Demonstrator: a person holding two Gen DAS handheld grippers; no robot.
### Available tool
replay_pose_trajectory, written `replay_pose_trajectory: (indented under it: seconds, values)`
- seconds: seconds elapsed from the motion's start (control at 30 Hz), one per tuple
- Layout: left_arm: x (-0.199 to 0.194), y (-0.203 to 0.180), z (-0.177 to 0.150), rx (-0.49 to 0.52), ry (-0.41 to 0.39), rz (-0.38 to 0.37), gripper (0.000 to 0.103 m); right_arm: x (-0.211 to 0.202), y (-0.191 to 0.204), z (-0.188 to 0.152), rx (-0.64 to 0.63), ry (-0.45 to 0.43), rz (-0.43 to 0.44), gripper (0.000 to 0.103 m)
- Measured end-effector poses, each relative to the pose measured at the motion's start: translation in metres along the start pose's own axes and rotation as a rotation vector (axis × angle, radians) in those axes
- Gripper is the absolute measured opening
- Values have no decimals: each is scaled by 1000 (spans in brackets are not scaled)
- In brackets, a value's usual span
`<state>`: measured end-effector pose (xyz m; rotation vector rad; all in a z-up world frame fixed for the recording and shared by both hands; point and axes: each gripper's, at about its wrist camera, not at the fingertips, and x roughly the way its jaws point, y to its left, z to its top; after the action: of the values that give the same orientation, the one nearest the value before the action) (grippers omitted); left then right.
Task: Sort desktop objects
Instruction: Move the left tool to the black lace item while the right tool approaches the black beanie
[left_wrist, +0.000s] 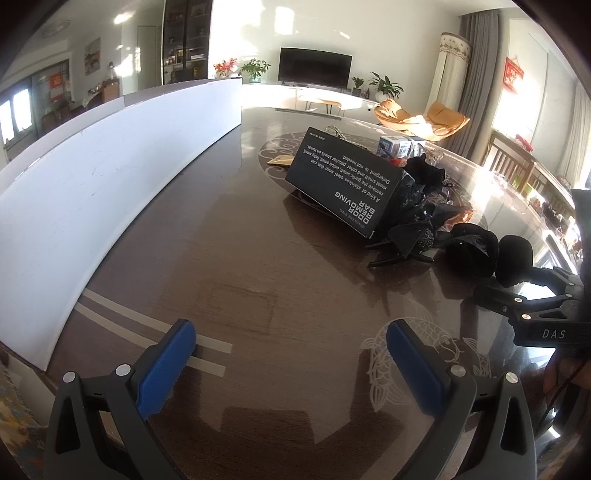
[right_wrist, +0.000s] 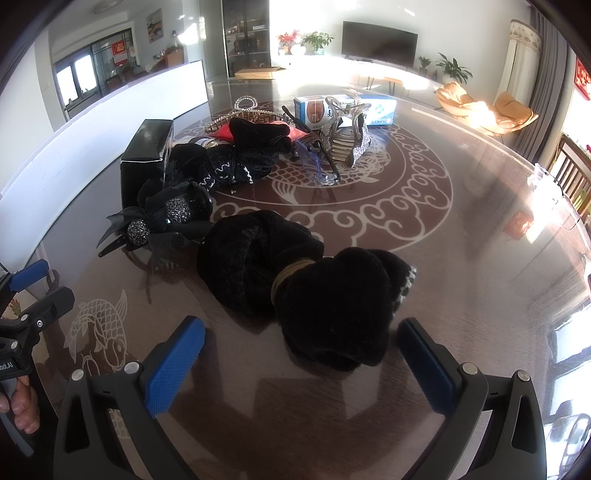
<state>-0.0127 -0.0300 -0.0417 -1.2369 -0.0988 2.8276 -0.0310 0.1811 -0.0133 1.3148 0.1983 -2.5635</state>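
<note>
- Right gripper (right_wrist: 301, 354) hangs low over the table (right_wrist: 461, 258), blue pads spread wide, nothing pinched; a black velvet bow hair tie (right_wrist: 306, 284) lies just ahead, its near lobe between the tips.
- Left gripper (left_wrist: 290, 354) is spread too, over bare wood.
- Beyond it, a black box (left_wrist: 341, 182) reads "ODOR REMOVING BAR", beside the beaded black hair clip (right_wrist: 166, 221).
</note>
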Motion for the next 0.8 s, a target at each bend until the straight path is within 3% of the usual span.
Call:
replay_pose_trajectory:
  seconds: [0.27,0.5,0.6,0.7,0.8]
  values:
    - [1,-6,-1,14,-3,-6,103,-3,-5,0,-51,15,24,103]
    - [1,-16,-5,37,3,-78,103,-11,-16,15,-218,2,51,103]
    - [2,-18,-5,28,-1,-78,103,-19,-7,32,-278,-51,60,103]
    - [2,-20,-6,29,-1,-78,103,-18,6,49,-326,-82,40,103]
    - [0,-19,-9,33,0,-69,103,1,18,64,-415,-60,-60,103]
